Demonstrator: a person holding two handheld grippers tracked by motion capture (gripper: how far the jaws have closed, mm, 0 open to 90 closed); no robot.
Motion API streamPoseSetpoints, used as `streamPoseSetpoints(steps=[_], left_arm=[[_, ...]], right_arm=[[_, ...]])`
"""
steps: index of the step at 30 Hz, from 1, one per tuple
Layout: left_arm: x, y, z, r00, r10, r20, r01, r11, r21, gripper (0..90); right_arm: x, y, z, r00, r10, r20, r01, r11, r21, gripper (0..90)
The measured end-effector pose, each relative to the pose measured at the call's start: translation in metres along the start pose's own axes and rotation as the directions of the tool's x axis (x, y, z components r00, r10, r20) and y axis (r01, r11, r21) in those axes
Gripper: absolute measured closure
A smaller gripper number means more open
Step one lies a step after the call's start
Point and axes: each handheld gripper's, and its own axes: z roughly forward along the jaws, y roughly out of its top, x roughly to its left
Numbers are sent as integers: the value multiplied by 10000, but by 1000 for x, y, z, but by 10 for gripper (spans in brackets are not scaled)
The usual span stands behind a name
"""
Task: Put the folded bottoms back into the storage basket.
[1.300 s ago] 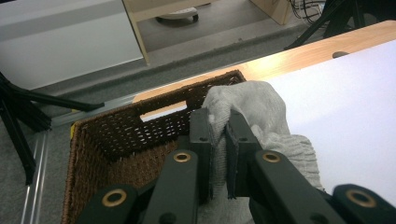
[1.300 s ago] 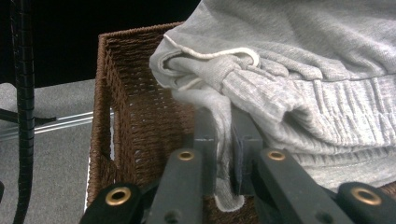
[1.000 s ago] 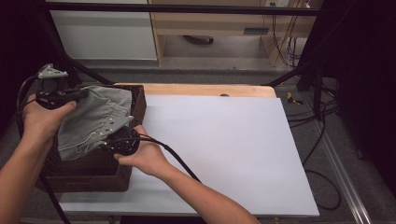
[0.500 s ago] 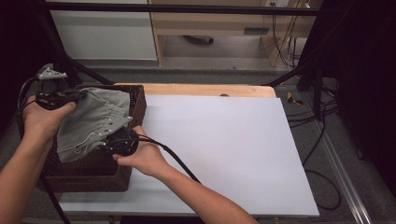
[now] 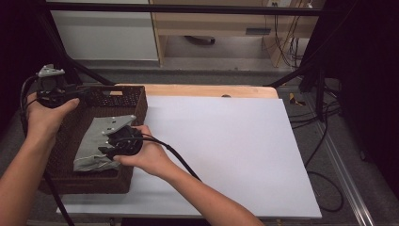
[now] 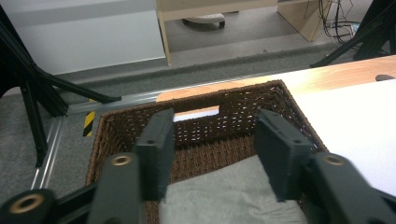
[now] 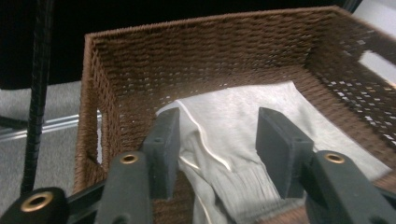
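Two claws work over one brown wicker basket [image 5: 123, 181] at the left end of the bench [image 5: 244, 155], seen from the high view. A grey garment [image 5: 96, 146] lies folded on the basket's floor. The right claw [image 5: 107, 146] hangs just above the cloth near the basket's front right corner; the left claw [image 5: 70, 96] is raised over the basket's back left rim.

From the left gripper view, the left claw [image 6: 212, 154] stands released, its jaws having just been opening, nothing between them, with the garment [image 6: 233, 198] below inside the basket [image 6: 224, 100].

From the right gripper view, the right claw [image 7: 217, 154] is likewise released after just opening, straddling a fold of the garment [image 7: 243, 126] without pinching it.

Both claws should probably lift straight up clear of the basket's walls [image 7: 116, 84], so no jaw drags the cloth.
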Motion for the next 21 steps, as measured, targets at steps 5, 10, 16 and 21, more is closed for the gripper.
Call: streamPoseSetpoints(steps=[5,10,16,21], left_arm=[[-17,-6,-10,9994,354,67,-354,9994,6,350],[-34,-12,-22,9987,478,157,-480,9988,82,243],[-52,-22,-28,9975,488,504,-510,9978,414,161],[-67,-31,-32,9899,850,1135,-901,9951,399,135]], right_arm=[[-10,-3,-27,9994,282,190,-277,9993,-237,474],[-14,-10,-51,9977,454,500,-438,9985,-315,445],[-24,-14,-83,9888,763,1285,-664,9946,-797,392],[-34,-13,-101,9837,988,1505,-829,9907,-1080,343]])
